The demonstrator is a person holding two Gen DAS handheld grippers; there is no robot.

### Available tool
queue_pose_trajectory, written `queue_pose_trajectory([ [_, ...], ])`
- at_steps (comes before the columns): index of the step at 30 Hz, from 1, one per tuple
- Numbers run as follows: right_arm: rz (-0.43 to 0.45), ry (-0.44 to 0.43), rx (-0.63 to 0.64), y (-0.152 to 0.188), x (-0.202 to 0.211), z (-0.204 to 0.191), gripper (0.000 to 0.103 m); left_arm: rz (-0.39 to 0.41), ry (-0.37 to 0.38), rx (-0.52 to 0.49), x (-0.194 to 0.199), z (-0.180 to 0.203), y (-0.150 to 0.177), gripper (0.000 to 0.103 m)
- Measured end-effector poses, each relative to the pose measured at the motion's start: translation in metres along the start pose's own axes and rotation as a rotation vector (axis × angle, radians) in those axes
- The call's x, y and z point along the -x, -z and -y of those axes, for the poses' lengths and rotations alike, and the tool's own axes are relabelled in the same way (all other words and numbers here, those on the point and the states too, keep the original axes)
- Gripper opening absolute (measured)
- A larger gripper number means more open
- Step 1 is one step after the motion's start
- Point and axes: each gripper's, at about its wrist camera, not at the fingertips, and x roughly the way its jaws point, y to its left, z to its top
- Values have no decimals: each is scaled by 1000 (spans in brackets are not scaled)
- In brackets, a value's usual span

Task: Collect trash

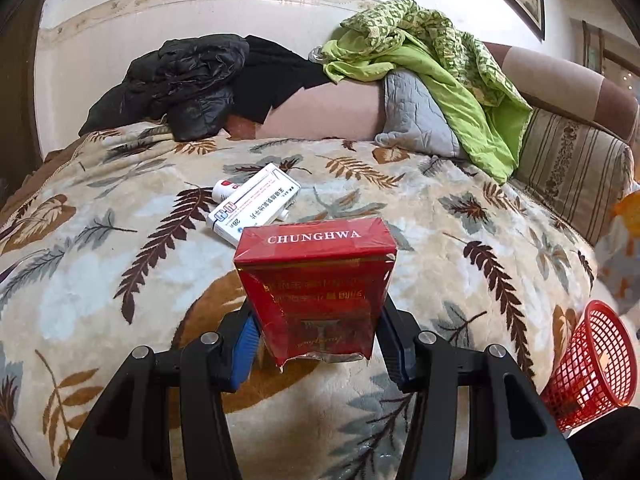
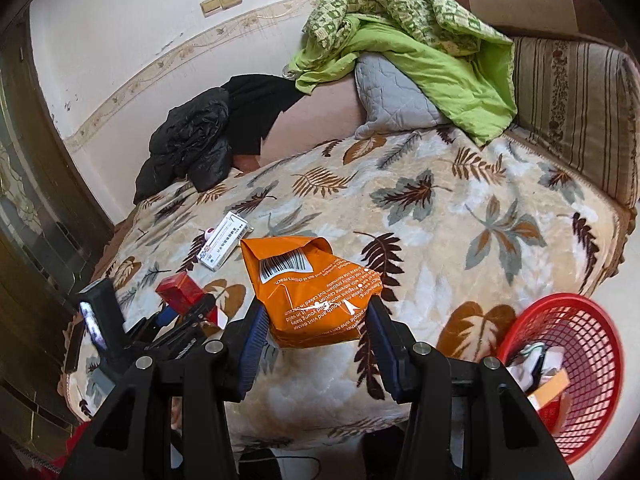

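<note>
L wrist view: left gripper (image 1: 316, 334) is clenching a red cigarette pack (image 1: 316, 280) betw its blue-padded fingers (image 1: 245, 344), pack standing upright w/ "CHUNGHWA" on top, held above the leaf-print blanket (image 1: 120, 280) covering the bed. Just behind the pack, a white medicine box (image 1: 256, 204) is lying flat mid-bed, w/ a small white bottle (image 1: 222, 190) touching its far-left side. Black jacket (image 1: 176, 84) is piled at the far-left corner of the bed, green quilt (image 1: 440, 68) draped over a grey pillow (image 1: 416, 116) at the far-right corner. Red mesh basket (image 1: 596, 364) is sitting off the bed's near-right edge.

R wrist view: right gripper (image 2: 316, 336) is grasping an orange packet (image 2: 312, 292), fingers (image 2: 252, 344) pressing both sides of it, barcode end pointing away, packet hanging over the near edge of the bed. Left gripper (image 2: 188, 308) is showing at left w/ the red cigarette pack (image 2: 178, 286) in it, over the near-left part of the blanket (image 2: 440, 220). White medicine box (image 2: 224, 246) is lying beyond, toward the left edge; bottle mostly hidden behind it. Red mesh basket (image 2: 576, 360) is standing just beside the bed's near-right corner, already holding some white and orange scraps (image 2: 544, 376). Jacket (image 2: 192, 140), quilt (image 2: 420, 48), pillow (image 2: 392, 96) are along the far edge.
</note>
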Motion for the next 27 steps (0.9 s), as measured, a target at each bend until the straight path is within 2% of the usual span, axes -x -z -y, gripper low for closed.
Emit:
queue_pose_trajectory([
  [8,-42,-47,-17,10,-50,6,53,-8,-4,48,4,-11,-2,52],
  [10,-67,-81,-44,9,-63,8,53,-7,-8,44,6,-12,-2,52],
  [13,-39,-104,-19,3,-69,3,53,-5,-19,51,9,-15,-4,52],
  [18,-62,-142,-54,0,-92,6,53,-14,-15,88,14,-21,-7,52],
  [21,-70,-168,-74,1,-101,4,53,-21,-19,62,15,-15,-7,52],
  [27,-71,-195,-28,3,-111,-15,53,-8,-17,34,23,-12,-8,52],
])
